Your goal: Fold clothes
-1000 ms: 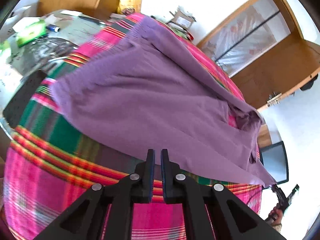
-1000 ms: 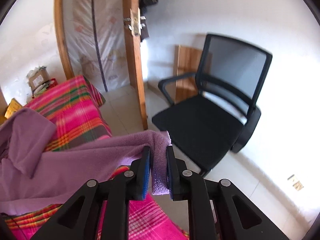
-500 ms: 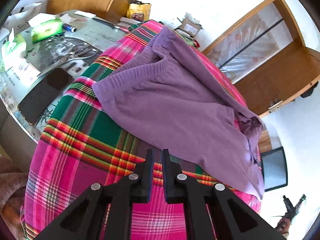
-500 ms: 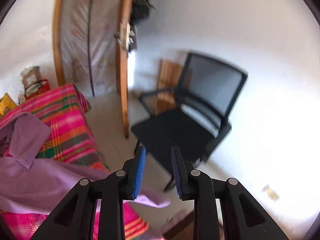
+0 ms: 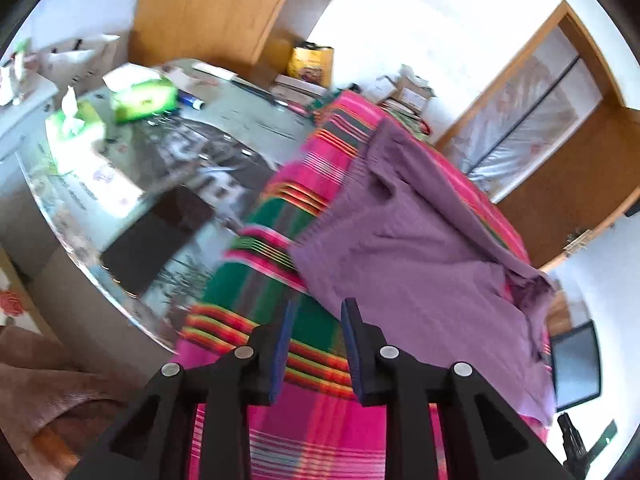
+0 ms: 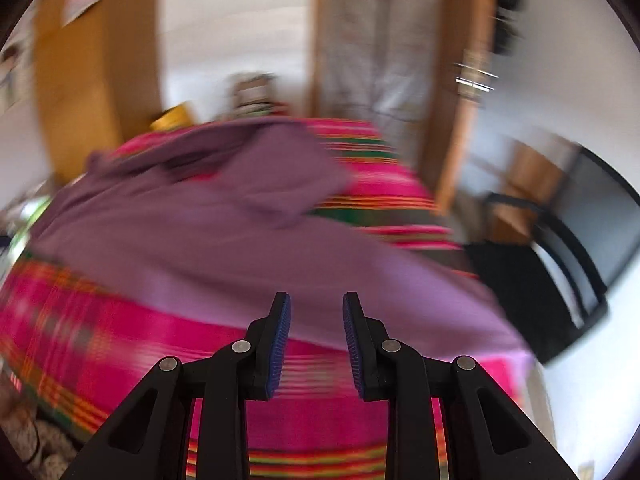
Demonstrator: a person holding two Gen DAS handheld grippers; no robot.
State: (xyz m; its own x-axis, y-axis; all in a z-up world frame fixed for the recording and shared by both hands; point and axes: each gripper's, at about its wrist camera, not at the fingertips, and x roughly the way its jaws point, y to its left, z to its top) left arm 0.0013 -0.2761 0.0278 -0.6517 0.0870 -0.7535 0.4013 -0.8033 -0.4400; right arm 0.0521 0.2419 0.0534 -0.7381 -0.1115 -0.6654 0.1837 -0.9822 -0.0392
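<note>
Both tongs are standing partly open with nothing between the pads; the left tongs [image 5: 315, 322] have just been opening, as have the right tongs [image 6: 316, 316]; beyond them a purple garment [image 5: 420, 248] is lying rumpled across a pink plaid cloth [image 5: 320, 432]; to the left a glass table [image 5: 224, 148] is carrying tissue packs [image 5: 140, 98]; far right a black chair [image 6: 560, 264] is standing by a wooden door [image 5: 576, 168].

left gripper [image 5: 315, 344] matte black plastic, two angular fingers with triangular cut-outs, round silver screws on the joints, blue ribbed pads [image 5: 281, 354] on inner faces, right gripper [image 6: 316, 342] same black build, silver screws, blue ribbed pads [image 6: 280, 346]
</note>
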